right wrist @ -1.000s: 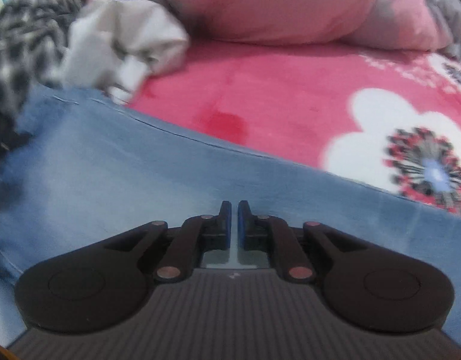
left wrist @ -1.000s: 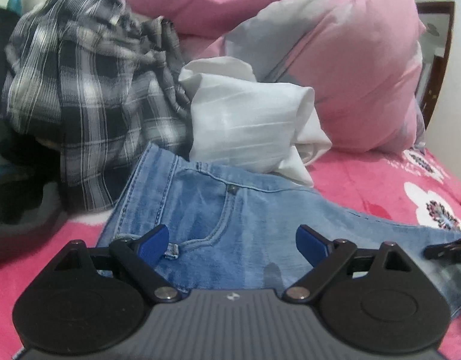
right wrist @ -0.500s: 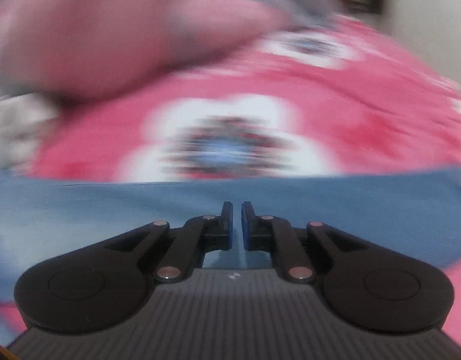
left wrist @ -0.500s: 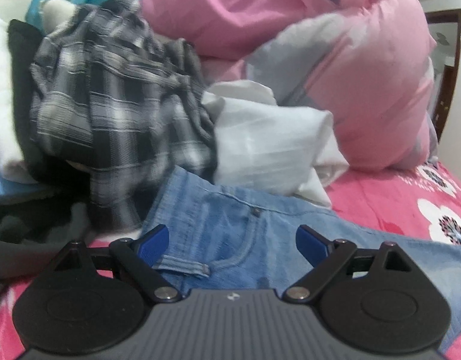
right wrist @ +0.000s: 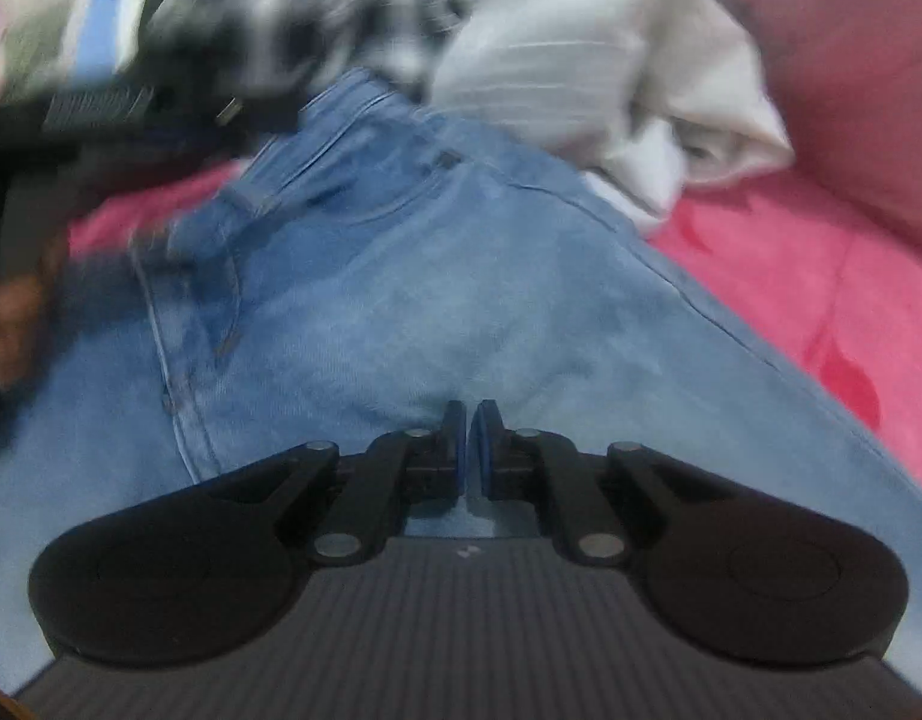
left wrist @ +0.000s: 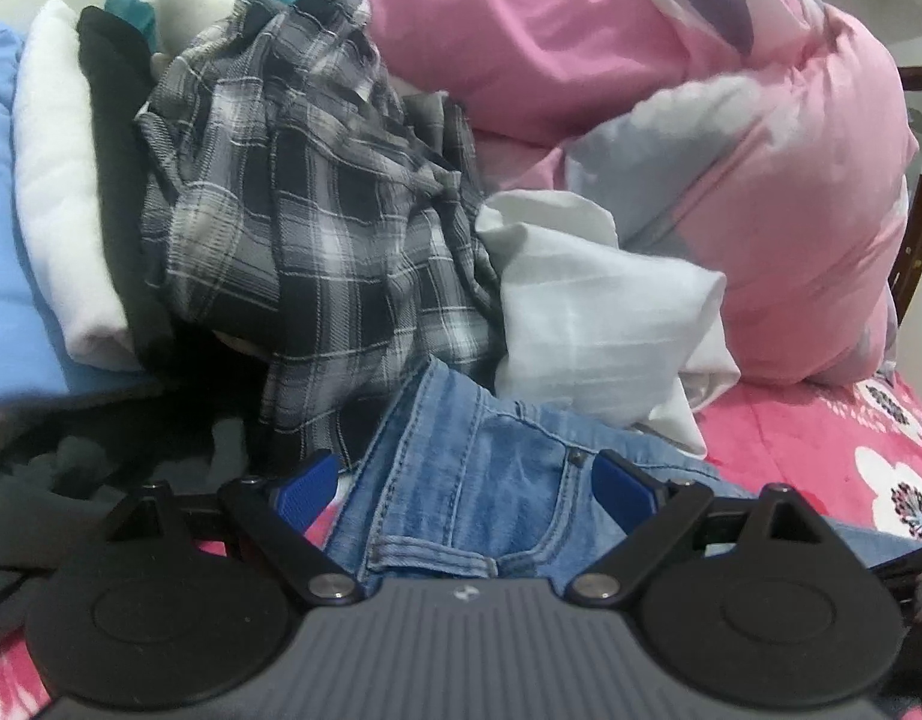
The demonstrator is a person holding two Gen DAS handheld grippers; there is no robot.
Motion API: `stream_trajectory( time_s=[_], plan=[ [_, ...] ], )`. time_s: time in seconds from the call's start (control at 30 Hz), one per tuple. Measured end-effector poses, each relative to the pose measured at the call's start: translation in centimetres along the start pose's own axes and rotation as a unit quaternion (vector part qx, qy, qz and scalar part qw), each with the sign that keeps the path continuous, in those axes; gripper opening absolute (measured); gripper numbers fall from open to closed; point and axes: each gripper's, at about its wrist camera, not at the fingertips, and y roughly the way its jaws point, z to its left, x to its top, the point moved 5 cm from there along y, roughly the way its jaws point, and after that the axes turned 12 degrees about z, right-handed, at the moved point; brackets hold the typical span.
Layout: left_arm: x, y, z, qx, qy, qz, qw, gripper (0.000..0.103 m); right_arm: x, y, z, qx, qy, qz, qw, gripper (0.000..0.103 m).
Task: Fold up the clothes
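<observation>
Light blue jeans [left wrist: 490, 462] lie on the bed, waistband toward the clothes pile. My left gripper [left wrist: 466, 480] is open, its blue pads on either side of the waistband and front pocket, low over the denim. In the right wrist view, my right gripper [right wrist: 469, 420] is shut on a pinch of the jeans [right wrist: 401, 276], and the denim draws up toward its tips. The left gripper's body [right wrist: 101, 114] shows blurred at the upper left, with a hand [right wrist: 11, 312] below it.
A crumpled black-and-white plaid shirt [left wrist: 317, 240] and a white garment [left wrist: 592, 312] lie just beyond the waistband. Blue, white and black clothes [left wrist: 59, 210] are stacked at the left. A pink and grey duvet [left wrist: 760, 180] rises behind. The floral pink bedcover [left wrist: 820, 450] lies to the right.
My left gripper has moved left along the jeans to the waistband corner, staying open. My right gripper, still shut, has swung from facing the floral cover round to face the waistband and pile.
</observation>
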Motion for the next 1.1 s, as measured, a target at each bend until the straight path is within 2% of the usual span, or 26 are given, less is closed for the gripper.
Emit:
stream_trajectory(
  time_s=[0.03,0.13,0.27,0.33,0.43,0.53,0.6,0.77,0.97,1.03,1.1],
  plan=[
    [0.0,0.0,0.0,-0.001,-0.001,0.001,1.0000,0.093,0.3,-0.7,-0.3,0.009,0.012,-0.005,1.000,0.005],
    [-0.1,0.1,-0.1,-0.003,-0.004,0.003,1.0000,0.093,1.3,-1.0,-1.0,-0.002,0.010,-0.024,1.000,0.005],
    [-0.2,0.4,-0.1,-0.004,-0.005,0.010,0.9999,0.093,2.2,2.0,-1.7,-0.006,-0.001,0.003,1.000,0.004],
    [-0.3,0.5,-0.1,-0.005,-0.006,0.013,0.9999,0.093,3.1,1.0,-2.1,-0.005,0.026,0.013,1.000,0.006],
    [-0.4,0.5,-0.2,-0.013,-0.007,0.015,0.9998,0.093,5.0,-0.1,-1.5,-0.009,0.013,-0.016,1.000,0.007],
    [-0.6,0.8,-0.5,-0.011,0.001,0.018,0.9998,0.093,6.6,2.8,-2.1,-0.031,0.017,0.002,0.999,0.007],
    [-0.7,0.8,-0.5,-0.006,0.002,0.020,0.9998,0.093,7.1,4.2,-2.6,-0.032,0.028,-0.002,0.999,0.007],
    [-0.5,0.6,-0.5,-0.034,-0.010,0.024,0.9991,0.093,7.6,3.7,-4.1,-0.024,0.072,-0.009,0.997,0.008],
    [-1.0,1.6,-1.3,-0.019,0.013,0.041,0.9989,0.093,7.9,3.6,-6.3,-0.019,0.116,-0.020,0.993,0.005],
    [-1.0,1.9,-1.1,-0.019,0.009,0.049,0.9986,0.093,7.8,1.8,-5.8,-0.017,0.110,-0.034,0.993,0.010],
    [-0.9,1.9,-0.8,-0.027,-0.001,0.054,0.9982,0.093,7.1,0.1,-5.1,-0.008,0.094,-0.041,0.995,0.010]
  ],
)
